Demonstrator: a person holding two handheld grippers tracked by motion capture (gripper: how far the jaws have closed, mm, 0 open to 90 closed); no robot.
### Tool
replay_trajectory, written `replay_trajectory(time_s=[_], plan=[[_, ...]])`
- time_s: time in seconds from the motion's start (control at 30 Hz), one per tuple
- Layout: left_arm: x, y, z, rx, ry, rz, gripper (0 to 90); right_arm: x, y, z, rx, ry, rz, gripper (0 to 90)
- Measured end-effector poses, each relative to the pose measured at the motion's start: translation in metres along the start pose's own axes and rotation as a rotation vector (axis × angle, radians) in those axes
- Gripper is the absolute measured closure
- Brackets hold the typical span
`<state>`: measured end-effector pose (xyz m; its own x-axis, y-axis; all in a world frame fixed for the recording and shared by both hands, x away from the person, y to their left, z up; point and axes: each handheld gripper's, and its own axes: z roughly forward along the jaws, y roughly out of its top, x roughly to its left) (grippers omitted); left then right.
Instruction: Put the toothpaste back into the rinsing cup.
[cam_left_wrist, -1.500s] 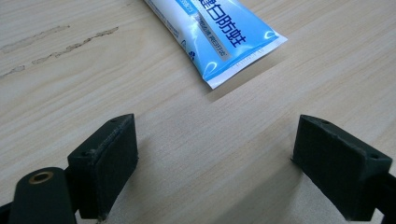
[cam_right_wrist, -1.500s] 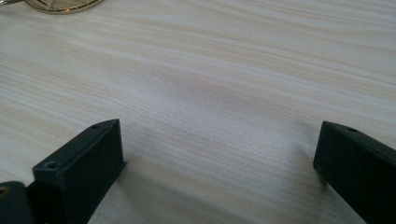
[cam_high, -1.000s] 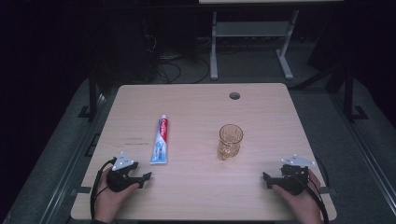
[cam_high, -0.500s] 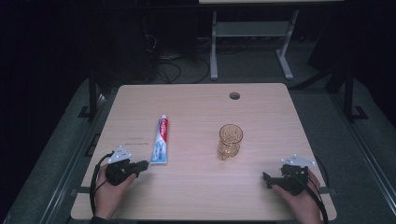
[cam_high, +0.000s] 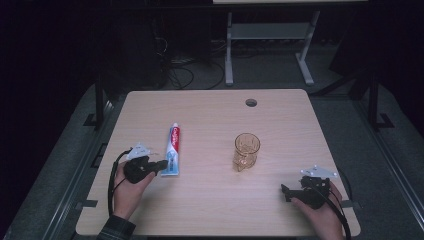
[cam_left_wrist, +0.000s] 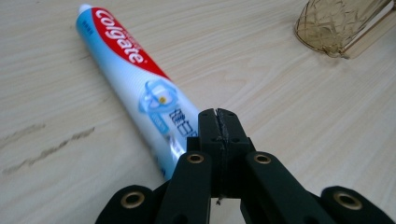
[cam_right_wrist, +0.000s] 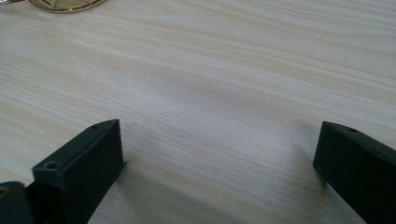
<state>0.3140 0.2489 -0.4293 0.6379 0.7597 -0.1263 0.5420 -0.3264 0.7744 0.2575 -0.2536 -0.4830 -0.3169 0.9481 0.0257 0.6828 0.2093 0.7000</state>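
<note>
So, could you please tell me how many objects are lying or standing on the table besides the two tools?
2: a toothpaste tube lying left of centre, and an amber glass standing right of centre. Nothing seems hidden.

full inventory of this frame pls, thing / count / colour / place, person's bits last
toothpaste tube: 1, white-blue with a red band, lying flat left of centre, cap end away from the person
glass cup: 1, amber and patterned, upright right of centre
table: 1, light wood, round hole near far edge
desk frame: 1, white, on the floor beyond the table
left gripper: 1, black, jaws together, tips at the tube's near end
right gripper: 1, black, jaws wide apart, near right edge
hands: 2, one on each gripper
</note>
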Motion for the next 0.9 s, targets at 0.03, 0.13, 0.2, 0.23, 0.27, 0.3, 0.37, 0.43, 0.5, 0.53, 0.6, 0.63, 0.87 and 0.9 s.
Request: replay_trajectory(time_s=[0.03, 0.13, 0.2, 0.23, 0.27, 0.3, 0.37, 0.43, 0.5, 0.53, 0.6, 0.63, 0.87, 0.9], plan=[[0.0, 0.0, 0.0, 0.0, 0.0, 0.0, 90.0, 0.0, 0.0, 0.0, 0.0, 0.0, 0.0, 0.8], [-0.002, 0.009, 0.012, -0.008, -0.011, 0.002, 90.0, 0.0, 0.0, 0.0, 0.001, 0.0, 0.0, 0.8], [-0.003, 0.011, 0.017, -0.009, -0.017, 0.001, 90.0, 0.0, 0.0, 0.0, 0.001, 0.0, -0.001, 0.8], [-0.004, 0.013, 0.02, 0.002, -0.015, 0.008, 90.0, 0.0, 0.0, 0.0, 0.001, 0.0, -0.001, 0.8], [-0.005, 0.016, 0.027, 0.005, -0.017, 0.016, 90.0, 0.0, 0.0, 0.0, 0.001, 0.0, -0.001, 0.8], [-0.005, 0.016, 0.027, 0.005, -0.017, 0.016, 90.0, 0.0, 0.0, 0.0, 0.001, 0.0, -0.001, 0.8], [-0.007, 0.019, 0.034, 0.012, -0.019, 0.018, 90.0, 0.0, 0.0, 0.0, 0.001, 0.0, -0.001, 0.8], [-0.009, 0.02, 0.041, 0.021, -0.019, 0.023, 90.0, 0.0, 0.0, 0.0, 0.001, 0.0, -0.001, 0.8], [-0.009, 0.02, 0.048, 0.03, -0.019, 0.022, 90.0, 0.0, 0.0, 0.0, 0.001, 0.0, -0.001, 0.8], [-0.009, 0.019, 0.055, 0.047, -0.014, 0.029, 90.0, 0.0, 0.0, 0.0, 0.001, 0.0, -0.001, 0.8], [-0.009, 0.018, 0.058, 0.056, -0.009, 0.029, 90.0, 0.0, 0.0, 0.0, 0.001, 0.0, -0.001, 0.8], [-0.009, 0.017, 0.059, 0.059, -0.002, 0.034, 90.0, 0.0, 0.0, 0.0, 0.001, 0.0, -0.001, 0.8], [-0.002, 0.011, 0.061, 0.092, 0.041, 0.044, 90.0, 0.0, 0.001, 0.001, 0.0, 0.001, -0.002, 0.8], [-0.002, 0.01, 0.06, 0.099, 0.05, 0.051, 90.0, 0.0, 0.001, 0.001, 0.0, 0.001, -0.002, 0.8]])
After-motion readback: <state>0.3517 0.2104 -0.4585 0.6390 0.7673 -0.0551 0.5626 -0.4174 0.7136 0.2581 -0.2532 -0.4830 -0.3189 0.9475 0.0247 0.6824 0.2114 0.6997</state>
